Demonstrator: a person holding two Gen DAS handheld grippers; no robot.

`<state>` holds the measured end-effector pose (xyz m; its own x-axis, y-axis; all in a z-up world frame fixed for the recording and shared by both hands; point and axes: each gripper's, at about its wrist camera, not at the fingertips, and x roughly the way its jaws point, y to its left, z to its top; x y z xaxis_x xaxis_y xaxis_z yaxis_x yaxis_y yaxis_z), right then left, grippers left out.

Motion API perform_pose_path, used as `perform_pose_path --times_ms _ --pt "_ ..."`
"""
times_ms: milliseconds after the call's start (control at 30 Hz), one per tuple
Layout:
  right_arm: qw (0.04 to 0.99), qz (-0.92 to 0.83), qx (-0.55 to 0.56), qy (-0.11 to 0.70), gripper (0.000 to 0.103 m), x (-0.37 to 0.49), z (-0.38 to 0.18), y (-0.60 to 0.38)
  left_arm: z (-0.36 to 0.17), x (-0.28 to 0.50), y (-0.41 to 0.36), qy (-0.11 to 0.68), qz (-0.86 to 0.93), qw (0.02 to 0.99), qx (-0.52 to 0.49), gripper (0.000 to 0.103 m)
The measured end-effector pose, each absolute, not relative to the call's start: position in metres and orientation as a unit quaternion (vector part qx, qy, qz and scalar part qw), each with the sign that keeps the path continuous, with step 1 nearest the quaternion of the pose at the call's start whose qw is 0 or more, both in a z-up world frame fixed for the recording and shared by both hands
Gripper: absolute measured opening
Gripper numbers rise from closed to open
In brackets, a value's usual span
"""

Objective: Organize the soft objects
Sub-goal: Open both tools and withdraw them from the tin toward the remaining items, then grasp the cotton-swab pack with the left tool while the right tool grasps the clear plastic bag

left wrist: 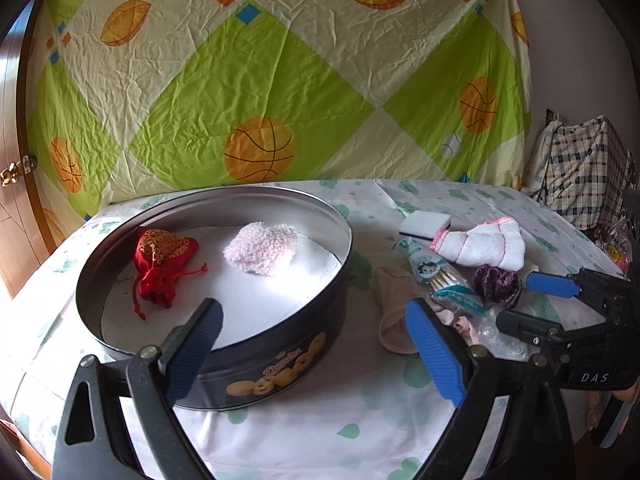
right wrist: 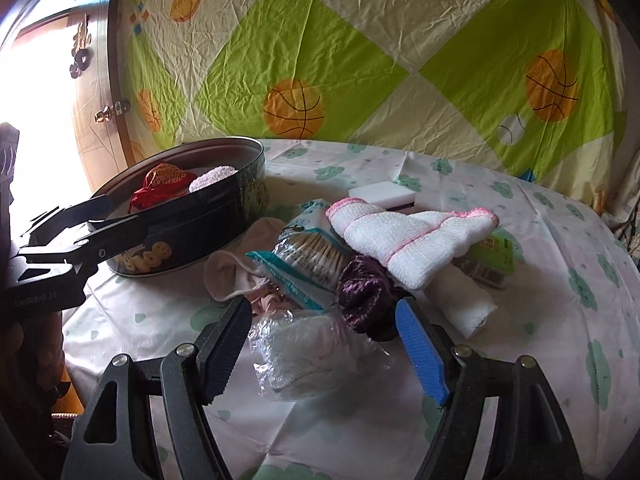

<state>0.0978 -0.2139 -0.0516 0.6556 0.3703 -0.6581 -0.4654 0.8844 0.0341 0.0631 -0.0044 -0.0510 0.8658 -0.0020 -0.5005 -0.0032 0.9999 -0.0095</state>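
A round black cookie tin (left wrist: 280,360) stands on the left of the table and holds a red drawstring pouch (left wrist: 164,256) and a pink fluffy cloth (left wrist: 262,248). My left gripper (left wrist: 314,308) is open and empty, hovering over the tin's near rim. To the right lies a pile: a white cloth with pink trim (right wrist: 416,240), a purple knit ball (right wrist: 360,296), a beige sock (right wrist: 228,276), a cotton swab pack (right wrist: 308,256) and a clear plastic packet (right wrist: 312,348). My right gripper (right wrist: 324,306) is open, with the packet between its fingers but not pinched.
A white sponge (right wrist: 384,194) and a green box (right wrist: 492,256) lie behind the pile, and a white roll (right wrist: 464,304) beside it. A basketball-patterned sheet (left wrist: 280,80) hangs behind the table. A checked bag (left wrist: 584,168) stands at the right, a wooden door (left wrist: 12,200) at the left.
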Motion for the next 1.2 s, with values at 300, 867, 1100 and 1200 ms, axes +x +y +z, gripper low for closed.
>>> perform_pose_path --times_ms 300,867,1100,1200 --pt "0.877 0.243 -0.068 0.408 0.076 0.113 -0.067 -0.210 -0.054 0.062 -0.011 0.260 -0.007 0.965 0.003 0.097" --pt "0.866 0.270 -0.072 0.415 0.038 0.110 -0.069 -0.206 -0.052 0.055 -0.016 0.252 -0.021 0.968 0.000 0.097" --pt "0.896 0.273 -0.042 0.347 0.036 0.092 -0.053 -0.219 -0.047 0.056 -0.029 0.244 -0.035 0.969 0.008 0.097" --pt "0.909 0.253 -0.029 0.329 0.036 0.092 -0.049 -0.224 -0.044 0.060 -0.041 0.242 -0.046 0.969 0.018 0.097"
